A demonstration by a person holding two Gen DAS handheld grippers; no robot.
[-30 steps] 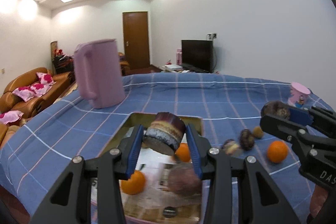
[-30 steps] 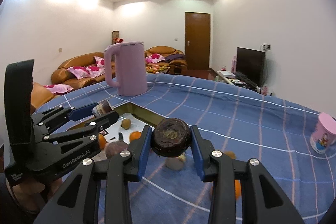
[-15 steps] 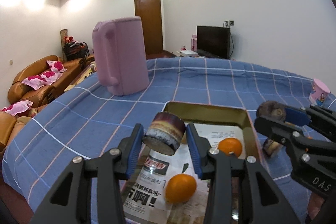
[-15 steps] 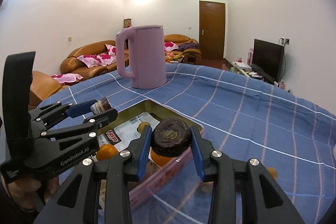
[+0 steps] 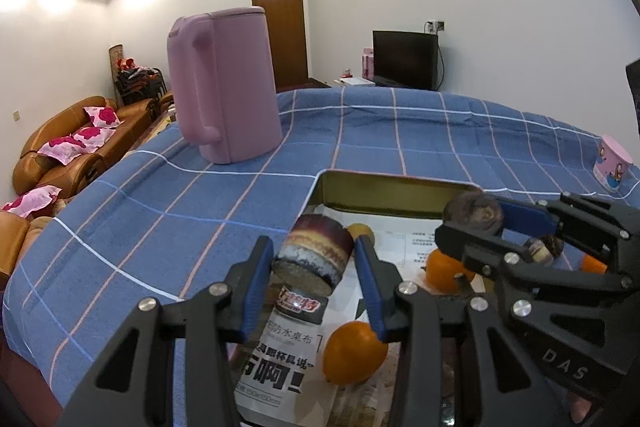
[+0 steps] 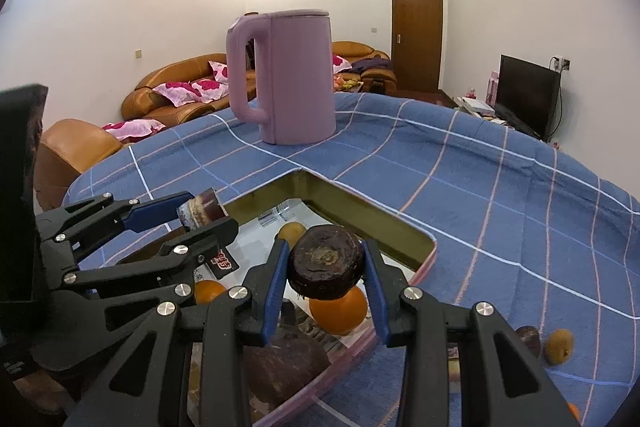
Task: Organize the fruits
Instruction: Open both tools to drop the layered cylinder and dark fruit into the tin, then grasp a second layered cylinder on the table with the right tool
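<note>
Left gripper (image 5: 314, 261) pinches a short cut purple cane piece (image 5: 314, 255), banded dark and pale, held tilted above the near left part of the tray (image 5: 394, 193). Right gripper (image 6: 325, 265) pinches a round dark brown fruit (image 6: 326, 263), pads tight on both its sides, over the tray's right half near its pink rim. Under it in the tray: an orange (image 6: 338, 309), a big dark brownish fruit (image 6: 286, 361) nearest the camera, another orange (image 6: 209, 291) partly behind the left gripper's fingers, a small yellow-brown fruit (image 6: 293, 231) further in. Tray is lined with printed newspaper (image 5: 280, 359), inner walls gold. On the blue checked tablecloth (image 6: 500, 211), right of the tray, a small dark fruit (image 6: 530, 341) just beside a small yellow-brown one (image 6: 559, 347), both outside the tray. Beyond the tray, a pink kettle (image 6: 292, 77) upright on the cloth, handle to the left. Pink printed cup (image 5: 612, 163) at the far right table edge. Behind: brown sofa (image 6: 176, 99), dark TV (image 6: 528, 93), wooden door (image 6: 418, 35).
</note>
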